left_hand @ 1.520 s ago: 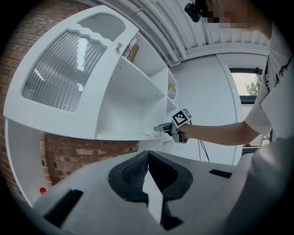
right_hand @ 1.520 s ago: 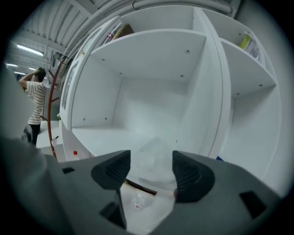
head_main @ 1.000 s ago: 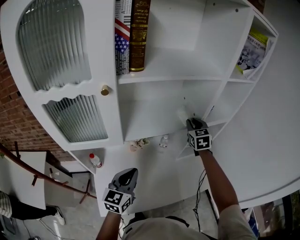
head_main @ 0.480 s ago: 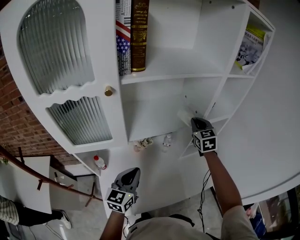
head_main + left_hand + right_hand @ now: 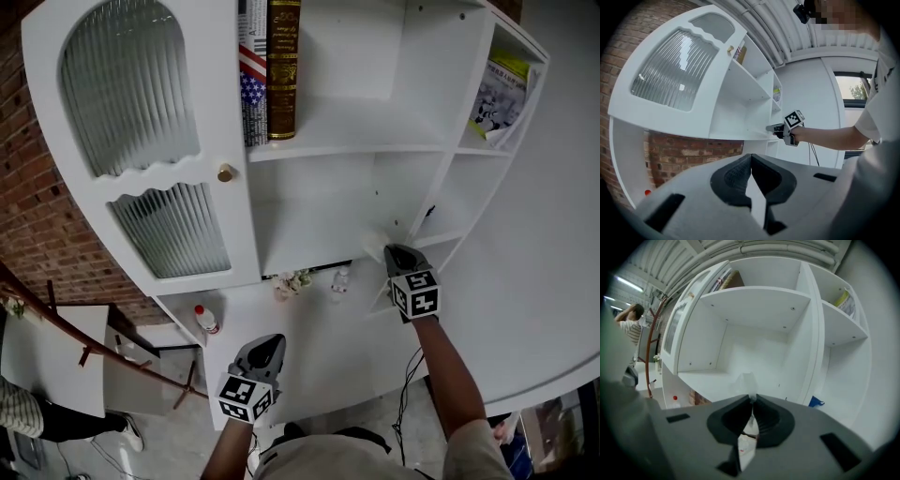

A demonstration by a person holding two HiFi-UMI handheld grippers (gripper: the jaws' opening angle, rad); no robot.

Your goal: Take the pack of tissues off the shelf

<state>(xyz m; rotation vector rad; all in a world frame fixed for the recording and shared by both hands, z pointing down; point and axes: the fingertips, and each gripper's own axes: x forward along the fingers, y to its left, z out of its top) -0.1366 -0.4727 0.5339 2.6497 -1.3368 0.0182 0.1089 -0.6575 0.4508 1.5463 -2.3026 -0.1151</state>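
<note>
The pack of tissues (image 5: pixel 374 245) is a thin pale packet at the front of the middle shelf (image 5: pixel 309 246), next to the upright divider. My right gripper (image 5: pixel 397 253) is shut on it. In the right gripper view the pack (image 5: pixel 747 380) sticks out above the pinched jaws of the right gripper (image 5: pixel 753 399). My left gripper (image 5: pixel 263 349) hangs low in front of the cabinet, shut and holding nothing. In the left gripper view the left gripper (image 5: pixel 751 158) has its tips touching, and the right gripper (image 5: pixel 779 128) shows at the shelf edge.
Books (image 5: pixel 281 66) stand on the upper shelf. A magazine (image 5: pixel 499 92) leans in the right compartment. A ribbed-glass door (image 5: pixel 131 89) with a brass knob (image 5: pixel 225 172) lies to the left. A red-capped bottle (image 5: pixel 205 320) and small items (image 5: pixel 292 281) sit lower down. A blue scrap (image 5: pixel 815 402) lies right of the divider.
The right gripper's jaws have closed on the tissue pack. The pack and gripper have drawn slightly out toward the shelf's front edge. The left gripper has stayed low.
</note>
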